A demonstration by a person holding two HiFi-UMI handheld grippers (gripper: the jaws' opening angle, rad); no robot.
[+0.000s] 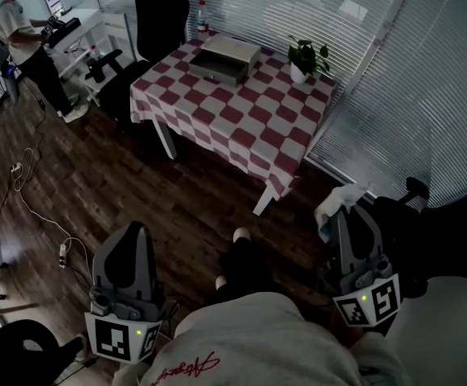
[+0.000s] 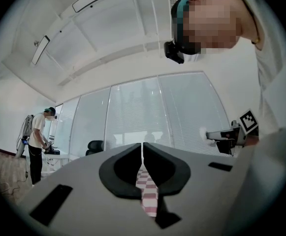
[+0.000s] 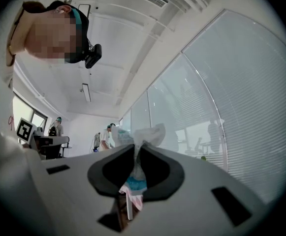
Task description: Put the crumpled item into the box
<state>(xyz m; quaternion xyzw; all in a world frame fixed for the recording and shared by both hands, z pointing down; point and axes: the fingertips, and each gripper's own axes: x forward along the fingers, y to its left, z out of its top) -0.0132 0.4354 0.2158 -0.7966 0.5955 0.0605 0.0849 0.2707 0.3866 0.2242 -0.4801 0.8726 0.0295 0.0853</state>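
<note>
Box (image 1: pixel 226 58) sits on the checkered table (image 1: pixel 245 131); well short of that table, my right gripper (image 1: pixel 346 212) pinches the crumpled item (image 1: pixel 335 201), my left gripper (image 1: pixel 133 232) closed on nothing.

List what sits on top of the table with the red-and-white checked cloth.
A shallow grey rectangular box and a small green potted plant stand on the table; a red-capped bottle shows at its far edge. The cloth covers the tabletop itself.

Dark wood floor (image 1: pixel 137 191); checkered table (image 1: pixel 241 127); window blinds (image 1: pixel 410 95); black chair (image 1: pixel 161 14) behind.
</note>
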